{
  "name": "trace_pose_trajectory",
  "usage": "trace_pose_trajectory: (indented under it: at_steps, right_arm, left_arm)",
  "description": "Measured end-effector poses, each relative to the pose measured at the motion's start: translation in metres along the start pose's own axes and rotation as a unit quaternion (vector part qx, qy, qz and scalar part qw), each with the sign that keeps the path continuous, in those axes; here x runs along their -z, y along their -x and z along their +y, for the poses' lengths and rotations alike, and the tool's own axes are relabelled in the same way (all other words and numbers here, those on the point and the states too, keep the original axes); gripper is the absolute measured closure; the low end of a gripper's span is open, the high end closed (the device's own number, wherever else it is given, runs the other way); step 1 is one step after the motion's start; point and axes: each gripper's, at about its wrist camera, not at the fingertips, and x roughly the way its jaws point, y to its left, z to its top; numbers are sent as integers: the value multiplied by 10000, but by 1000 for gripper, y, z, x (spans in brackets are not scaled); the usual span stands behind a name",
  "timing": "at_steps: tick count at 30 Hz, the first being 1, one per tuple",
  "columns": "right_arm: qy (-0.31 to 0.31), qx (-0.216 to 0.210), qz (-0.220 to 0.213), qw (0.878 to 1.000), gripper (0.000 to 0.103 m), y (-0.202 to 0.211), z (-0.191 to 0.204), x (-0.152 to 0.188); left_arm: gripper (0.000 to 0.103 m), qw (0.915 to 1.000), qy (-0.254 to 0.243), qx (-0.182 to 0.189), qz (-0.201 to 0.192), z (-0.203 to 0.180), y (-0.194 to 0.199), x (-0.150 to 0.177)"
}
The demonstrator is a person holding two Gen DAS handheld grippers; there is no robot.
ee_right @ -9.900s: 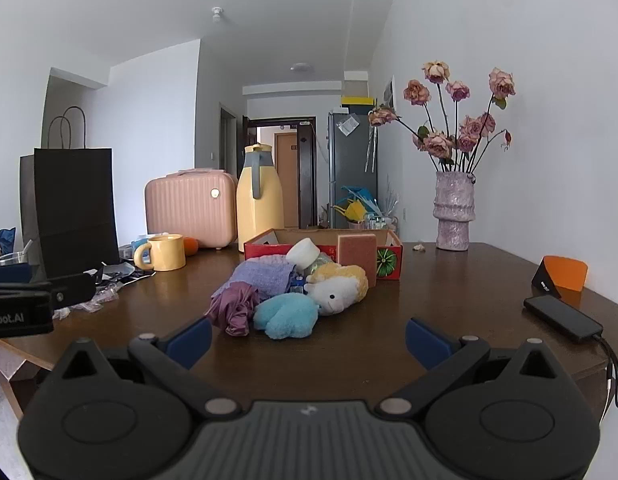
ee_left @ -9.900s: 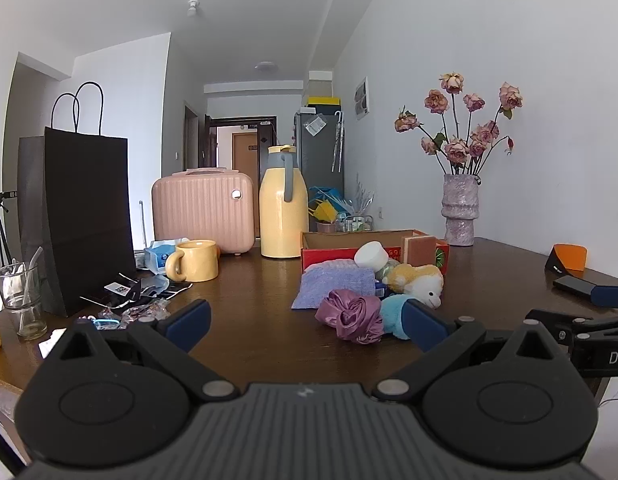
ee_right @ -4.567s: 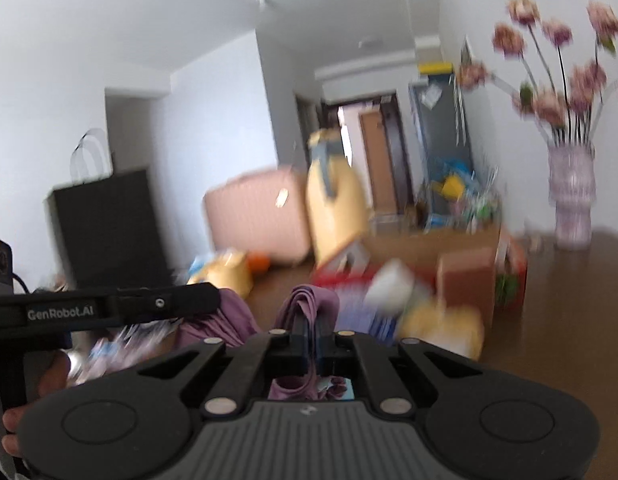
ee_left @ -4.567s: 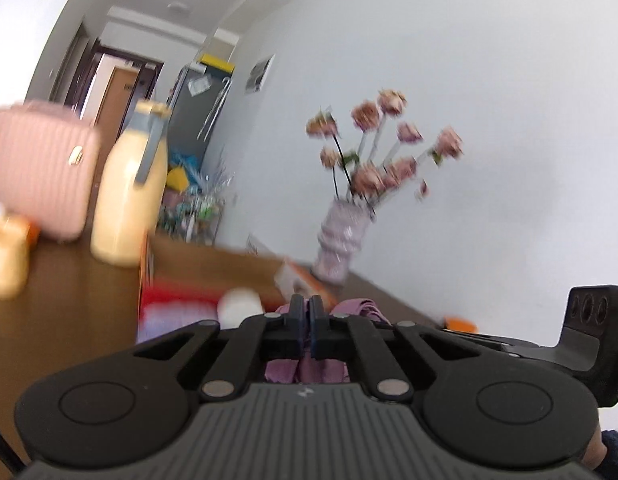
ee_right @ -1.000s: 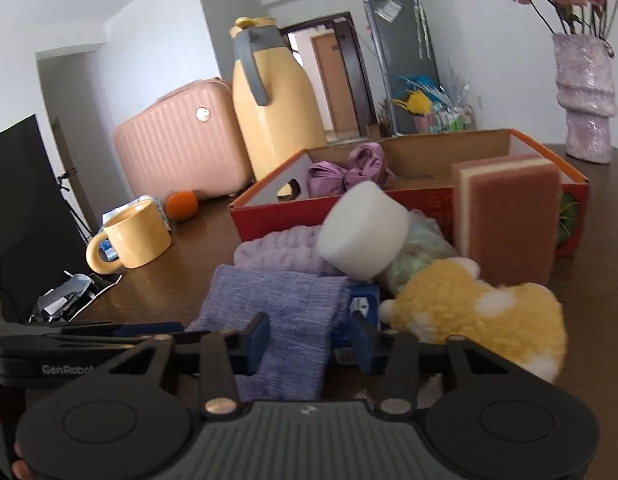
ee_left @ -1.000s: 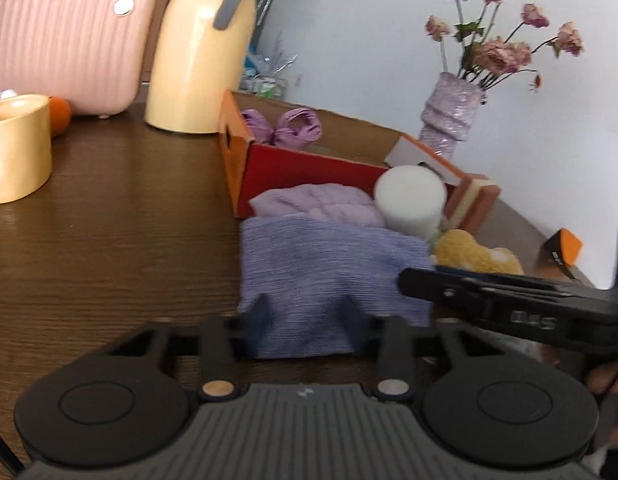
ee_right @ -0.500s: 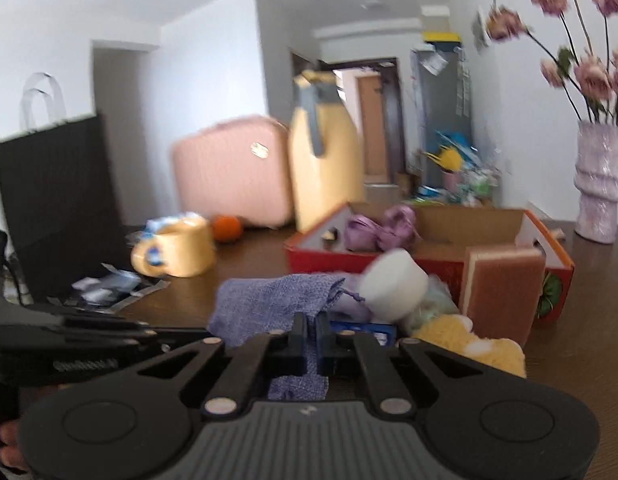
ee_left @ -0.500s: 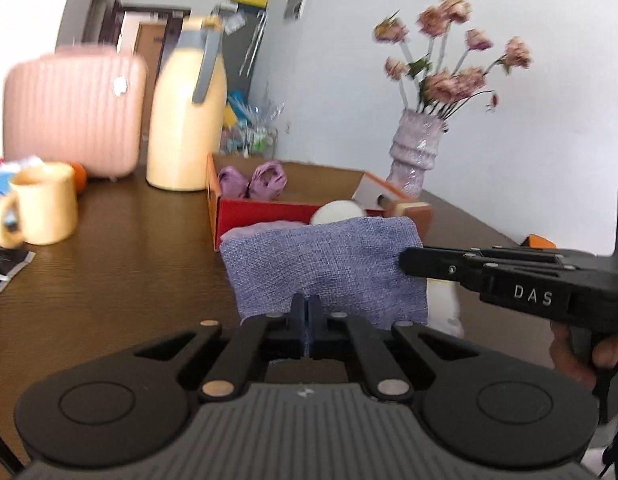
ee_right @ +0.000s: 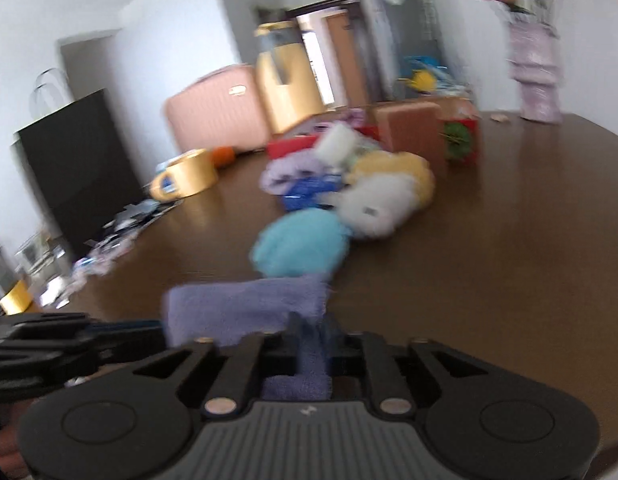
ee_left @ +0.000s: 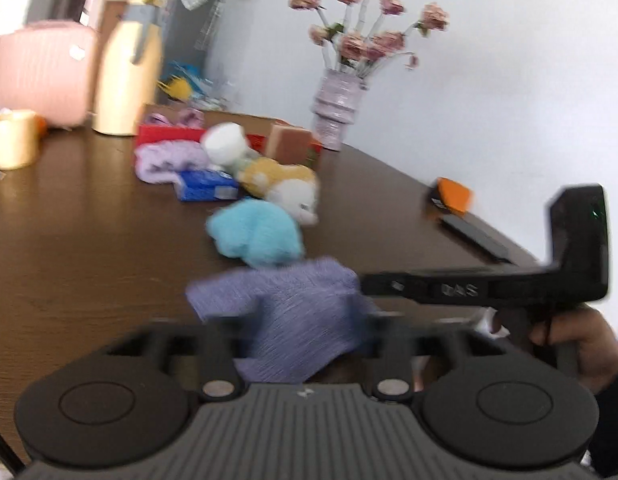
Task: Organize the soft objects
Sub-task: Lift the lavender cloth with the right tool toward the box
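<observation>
One purple cloth [ee_left: 293, 320] is seen nearest, held low over the brown bench [ee_left: 89, 248]. The left claw [ee_left: 297, 332] is opening, its two fingers standing apart with the cloth between them and, through the blur, apparently clear of it. The right claw [ee_right: 311, 336] is also opening, but its fingers are only slightly parted and a fold of the cloth [ee_right: 245, 308] is still pinched between them.

Just beyond, one teal plush [ee_left: 257, 236] lies on the bench. Behind it are found one yellow-and-white plush [ee_left: 285, 188], one blue packet [ee_left: 207, 188], one lilac cloth [ee_left: 165, 160] and one white foam roll [ee_left: 225, 148]. One brown sponge [ee_left: 291, 144] stands against one red box [ee_left: 169, 134].

Farthest back, one mug [ee_left: 13, 144], one yellow flask [ee_left: 125, 76], one pink case [ee_left: 37, 72] and one vase [ee_left: 337, 116] are seen.
</observation>
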Motion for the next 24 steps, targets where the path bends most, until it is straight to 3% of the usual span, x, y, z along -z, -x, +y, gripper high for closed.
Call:
trace_pose_trajectory:
  at_steps: [2, 7, 11, 13, 17, 19, 24]
  right_arm:
    - [-176, 222, -96, 9996, 73, 1, -6, 6]
    - [-316, -84, -369, 9988, 70, 3, -6, 10]
    - [-143, -39, -286, 9995, 70, -11, 1, 10]
    - [-150, 14, -233, 9996, 70, -19, 3, 11]
    - [39, 130, -261, 9996, 73, -27, 7, 16]
    - [295, 238, -262, 9989, 81, -28, 13, 18]
    - [718, 517, -365, 9954, 81, -30, 27, 25]
  left_arm:
    - [32, 9998, 86, -197, 12, 4, -1, 0]
    - [36, 9981, 520, -250, 237, 18, -5, 7]
    - [67, 9978, 570, -136, 320, 21, -7, 11]
    - [76, 9976, 569, -102, 377, 20, -10, 13]
    - [86, 9980, 510, -27, 367, 17, -12, 14]
    - [89, 9980, 499, -19, 386, 16, -13, 14]
    - [89, 9982, 446, -27, 395, 13, -13, 15]
